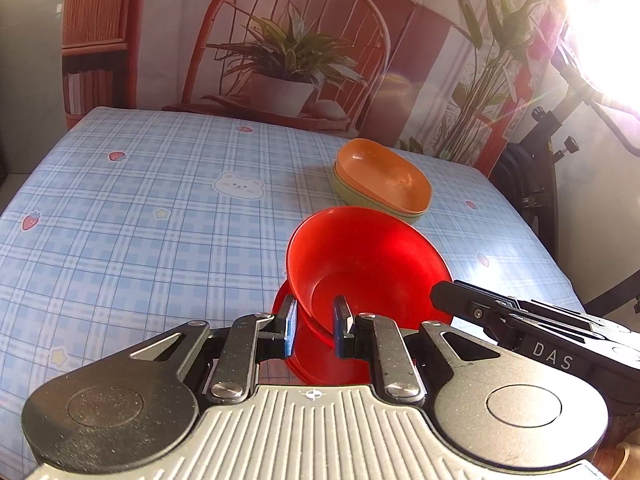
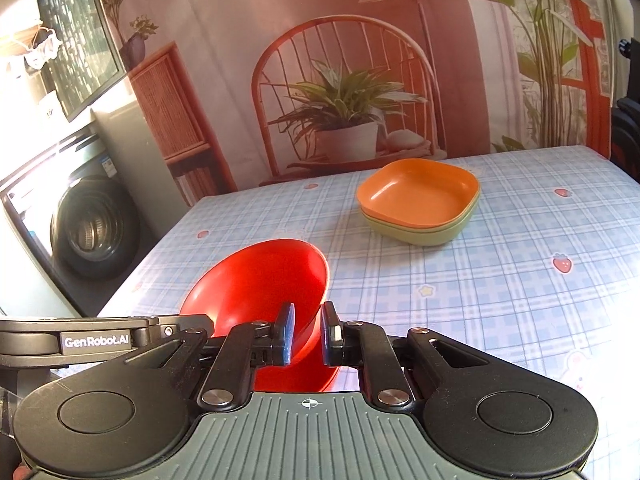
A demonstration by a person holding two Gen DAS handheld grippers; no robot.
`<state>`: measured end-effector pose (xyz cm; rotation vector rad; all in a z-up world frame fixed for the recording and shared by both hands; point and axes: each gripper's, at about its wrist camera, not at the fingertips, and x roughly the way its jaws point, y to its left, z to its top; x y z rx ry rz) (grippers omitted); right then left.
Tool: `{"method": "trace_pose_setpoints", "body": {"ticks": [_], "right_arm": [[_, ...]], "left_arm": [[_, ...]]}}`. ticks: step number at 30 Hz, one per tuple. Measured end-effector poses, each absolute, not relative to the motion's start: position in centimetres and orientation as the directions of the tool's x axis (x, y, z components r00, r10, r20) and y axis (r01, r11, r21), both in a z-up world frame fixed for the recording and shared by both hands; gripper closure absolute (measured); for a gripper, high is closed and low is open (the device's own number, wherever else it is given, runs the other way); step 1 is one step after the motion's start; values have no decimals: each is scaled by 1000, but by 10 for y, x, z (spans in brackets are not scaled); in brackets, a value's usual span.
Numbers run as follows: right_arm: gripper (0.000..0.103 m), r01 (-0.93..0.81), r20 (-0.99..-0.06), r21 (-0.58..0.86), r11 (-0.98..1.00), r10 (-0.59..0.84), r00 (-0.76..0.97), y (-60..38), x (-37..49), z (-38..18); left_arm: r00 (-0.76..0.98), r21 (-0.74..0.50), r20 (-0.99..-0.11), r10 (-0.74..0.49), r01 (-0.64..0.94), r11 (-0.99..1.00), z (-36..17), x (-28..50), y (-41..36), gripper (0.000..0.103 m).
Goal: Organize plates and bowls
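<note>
A red bowl [image 1: 360,264] is held tilted just above the checked tablecloth. My left gripper [image 1: 316,322] is shut on its near rim, one finger inside and one outside. My right gripper [image 2: 308,334] is shut on the opposite rim of the same red bowl [image 2: 260,280]. Red shows below the bowl in both views; I cannot tell whether it is a second piece. An orange square bowl [image 1: 384,176] sits nested in a green square bowl [image 1: 360,200] further back on the table; the stack also shows in the right wrist view [image 2: 418,196].
The table is covered by a blue checked cloth [image 1: 140,208] with strawberry and bear prints. A printed backdrop hangs behind it. A washing machine [image 2: 92,232] stands left of the table. Black exercise equipment [image 1: 540,168] stands beyond the right edge.
</note>
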<state>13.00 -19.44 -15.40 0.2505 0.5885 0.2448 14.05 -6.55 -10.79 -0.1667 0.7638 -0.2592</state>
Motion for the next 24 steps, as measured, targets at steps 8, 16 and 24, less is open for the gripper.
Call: {"method": "trace_pose_setpoints", "body": {"ticks": [8,16,24], "right_arm": [[90,-162,-528,295,942,302,794,-192,129,-156],[90,-166,-535,294,941,306,788,-193,128,-156],[90,-163,-550,299,940,309,776,-194,131,-158]], "left_arm": [[681,-239,-677,-278,153,959,-112,140,-65,86],[675,-236,-685,-274,150,960,-114,138,-65,85],[662,-237,-700,-269,141,961,-117,141,-66,85]]}}
